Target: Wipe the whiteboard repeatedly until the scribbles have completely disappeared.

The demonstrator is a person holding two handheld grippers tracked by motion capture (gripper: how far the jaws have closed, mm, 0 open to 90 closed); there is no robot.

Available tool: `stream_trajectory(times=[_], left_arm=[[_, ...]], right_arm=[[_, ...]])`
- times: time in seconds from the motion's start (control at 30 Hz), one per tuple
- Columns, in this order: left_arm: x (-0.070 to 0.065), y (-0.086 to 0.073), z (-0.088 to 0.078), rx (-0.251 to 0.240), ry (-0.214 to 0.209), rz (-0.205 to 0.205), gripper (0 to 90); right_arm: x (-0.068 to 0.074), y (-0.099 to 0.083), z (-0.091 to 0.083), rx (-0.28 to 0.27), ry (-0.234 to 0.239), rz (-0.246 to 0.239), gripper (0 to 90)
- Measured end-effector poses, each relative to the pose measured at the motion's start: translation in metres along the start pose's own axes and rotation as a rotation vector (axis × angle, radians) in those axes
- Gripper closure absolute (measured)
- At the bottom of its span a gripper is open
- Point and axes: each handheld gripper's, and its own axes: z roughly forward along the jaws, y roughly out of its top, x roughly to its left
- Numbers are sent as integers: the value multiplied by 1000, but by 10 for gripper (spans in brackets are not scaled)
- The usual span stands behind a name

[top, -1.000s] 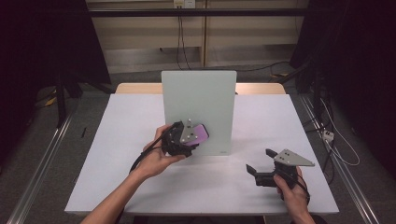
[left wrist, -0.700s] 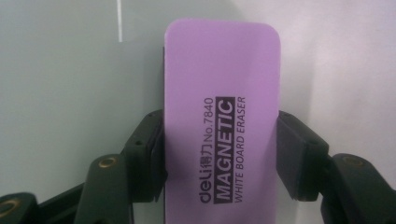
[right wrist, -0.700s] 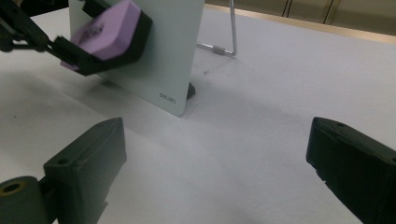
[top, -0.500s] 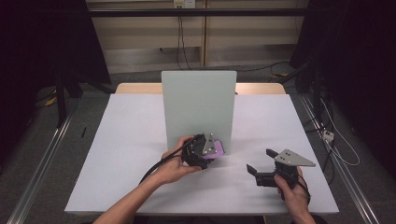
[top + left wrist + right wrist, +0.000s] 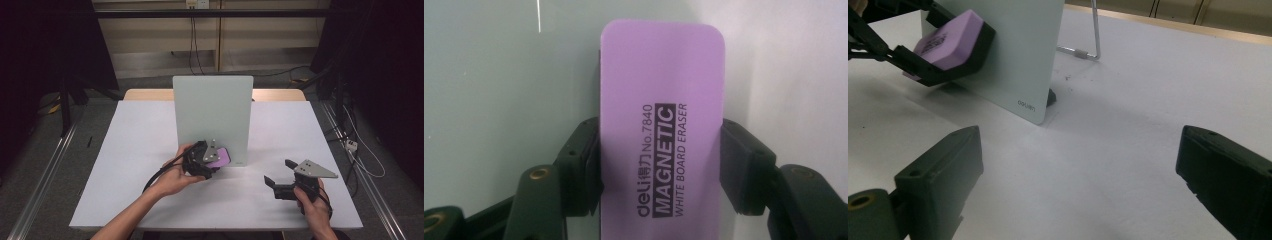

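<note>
A purple magnetic whiteboard eraser [image 5: 662, 125] is clamped between the jaws of my left gripper [image 5: 216, 161], which is shut on it. The eraser [image 5: 220, 157] presses its dark felt side against the lower right part of an upright pale green board [image 5: 212, 115] at mid-table. From the right gripper view the eraser [image 5: 948, 39] shows flat against the board [image 5: 1018, 55], near its bottom edge. My right gripper [image 5: 280, 175] rests low at the table's front right, well apart from the board. Its jaws stand wide open with bare table between them [image 5: 1078, 170].
The board leans on a wire stand [image 5: 1088, 47] behind it, with a small dark foot at its lower corner. The white table [image 5: 125, 150] reaches to wooden trim at the back. Cables run along the floor on the right, rails on both sides.
My left gripper has carried the eraser rightward and down across the board's face, from its lower middle to its lower right corner. The right gripper has stayed put.
</note>
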Motion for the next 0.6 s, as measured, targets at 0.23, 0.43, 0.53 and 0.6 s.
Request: stream_trajectory(times=[0.23,0.43,0.53,0.6], left_arm=[[12,-12,-18,-33,9,-63,410],[12,-16,-24,-69,12,-112,410],[12,-17,-32,-81,8,-133,409],[12,-18,-36,-97,12,-149,409]], right_arm=[[2,1,3,10,-4,-2,50],[1,0,2,3,-2,-7,49],[1,0,2,2,4,-13,50],[1,0,1,2,7,-10,49]])
